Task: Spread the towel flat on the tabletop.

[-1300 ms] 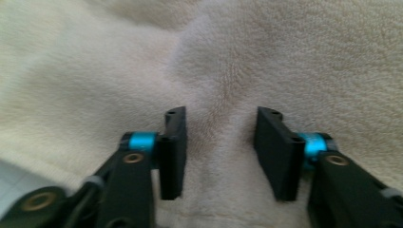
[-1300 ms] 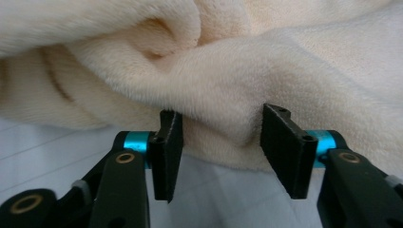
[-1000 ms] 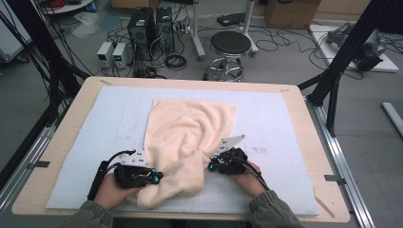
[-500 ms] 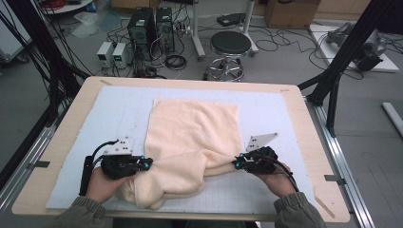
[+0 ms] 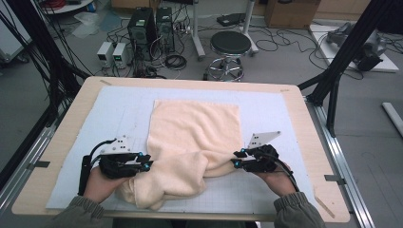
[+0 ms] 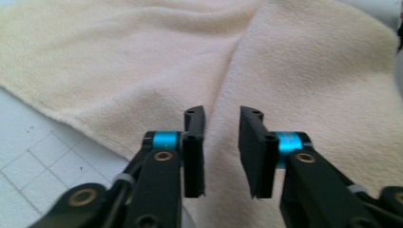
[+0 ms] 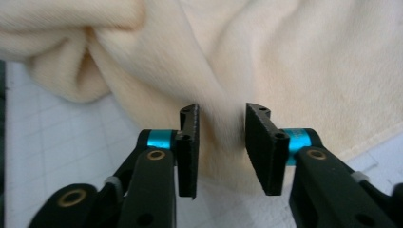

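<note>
**Both jaws let go of the cream towel**

While the cream towel (image 5: 195,137) lies across the gridded mat (image 5: 285,114) on the tabletop (image 5: 66,123), we hold our left gripper (image 5: 145,162) against its near left edge and our right gripper (image 5: 236,158) against its near right edge. Our left jaws have just been opening: in the left gripper view (image 6: 222,142) they stand spread with a clear gap, and a soft ridge of towel runs up between and beyond them, no pad pressing on it. To the left of these jaws the towel's edge slants across bare mat squares. Our right jaws have likewise just been opening; in the right gripper view (image 7: 221,142) they stand apart, the cloth lying in the gap and ahead of them, unpinched. A bunched roll of towel sits ahead and to the left of the right jaws. Beyond both grippers the far half of the towel lies flat, while the near part between them is rumpled into thick folds.
</note>
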Tool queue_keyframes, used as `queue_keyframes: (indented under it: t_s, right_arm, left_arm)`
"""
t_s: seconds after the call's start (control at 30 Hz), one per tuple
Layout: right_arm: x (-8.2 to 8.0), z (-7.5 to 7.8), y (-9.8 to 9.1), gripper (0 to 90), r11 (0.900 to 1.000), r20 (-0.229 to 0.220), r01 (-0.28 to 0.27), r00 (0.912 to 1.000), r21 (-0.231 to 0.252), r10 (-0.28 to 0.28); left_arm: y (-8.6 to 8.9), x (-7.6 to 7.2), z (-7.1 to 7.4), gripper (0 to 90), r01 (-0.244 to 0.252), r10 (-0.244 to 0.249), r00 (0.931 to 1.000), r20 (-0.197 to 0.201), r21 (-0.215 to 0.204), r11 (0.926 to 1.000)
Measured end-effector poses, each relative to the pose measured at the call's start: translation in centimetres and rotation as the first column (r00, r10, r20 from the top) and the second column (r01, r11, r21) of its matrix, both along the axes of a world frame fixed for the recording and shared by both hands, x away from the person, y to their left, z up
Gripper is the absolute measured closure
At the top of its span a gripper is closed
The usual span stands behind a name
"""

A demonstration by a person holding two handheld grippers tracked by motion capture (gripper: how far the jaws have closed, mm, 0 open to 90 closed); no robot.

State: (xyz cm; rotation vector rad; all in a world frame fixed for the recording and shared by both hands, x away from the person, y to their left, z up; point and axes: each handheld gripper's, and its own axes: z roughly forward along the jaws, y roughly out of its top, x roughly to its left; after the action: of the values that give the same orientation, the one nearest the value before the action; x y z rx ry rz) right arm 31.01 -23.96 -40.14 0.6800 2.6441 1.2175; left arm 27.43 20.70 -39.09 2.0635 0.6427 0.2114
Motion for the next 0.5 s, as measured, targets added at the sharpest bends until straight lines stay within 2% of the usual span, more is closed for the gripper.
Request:
queue_keyframes:
  t_s: [0.1, 0.17, 0.23, 0.37, 0.43, 0.5]
  right_arm:
    - [-1.1, 0.6, 0.2, 57.6, 0.9996, 0.042, -0.009, 0.9991, 0.027, 0.008]
    - [-2.0, 0.9, 0.5, 57.3, 0.9987, 0.066, -0.024, 0.9976, 0.045, 0.021]
    - [-2.7, 0.8, 0.8, 57.4, 0.9970, 0.070, -0.047, 0.9967, 0.062, 0.043]
    - [-3.8, -0.3, 2.2, 56.1, 0.9936, 0.069, -0.105, 0.9924, 0.042, 0.102]
    - [-4.0, -1.2, 3.0, 54.8, 0.9915, 0.053, -0.128, 0.9905, 0.021, 0.127]
    - [-3.9, -2.1, 3.8, 53.3, 0.9891, 0.042, -0.147, 0.9883, -0.008, 0.147]
  left_arm:
    - [-0.2, -0.8, 0.7, 61.8, 0.034, -0.034, 0.9993, 0.011, 0.001, 0.9994]
    - [-0.6, -1.6, 1.0, 58.0, 0.053, -0.053, 0.9984, 0.021, 0.000, 0.9986]
    - [-1.0, -2.2, 1.1, 55.2, 0.080, -0.081, 0.9964, 0.027, 0.011, 0.9967]
    - [-1.9, -3.4, 0.4, 50.6, 0.137, -0.137, 0.9904, 0.017, 0.034, 0.9900]
    - [-2.3, -3.8, -0.3, 48.4, 0.162, -0.162, 0.9868, 0.002, 0.040, 0.9860]
    - [-2.7, -4.0, -1.0, 44.0, 0.179, -0.179, 0.9839, -0.011, 0.066, 0.9816]
